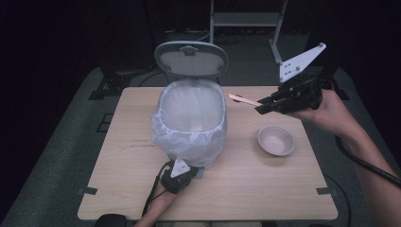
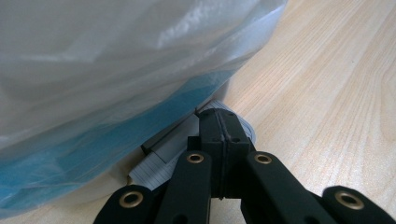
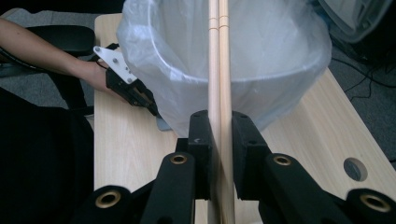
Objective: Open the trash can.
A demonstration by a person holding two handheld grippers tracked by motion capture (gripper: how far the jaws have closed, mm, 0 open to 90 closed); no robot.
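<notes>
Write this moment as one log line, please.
right hand-held gripper: holds pale wooden chopsticks toward white-lined pedal bin | left hand-held gripper: shut on bin's pedal

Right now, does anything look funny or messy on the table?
Nothing is spilled or broken. The bin stands upright with its lid open, the bowl sits upright, and the right gripper holds chopsticks toward the bin.

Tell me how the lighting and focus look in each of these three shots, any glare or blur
High view: the table is lit, the surroundings fall to near black, and the picture is soft. Left gripper view: bright sheen on the bin liner, which looks blurred up close, while the wood grain stays crisp. Right gripper view: even light, the chopsticks sharp between the right gripper pads, mild bending of lines at the edges.
</notes>
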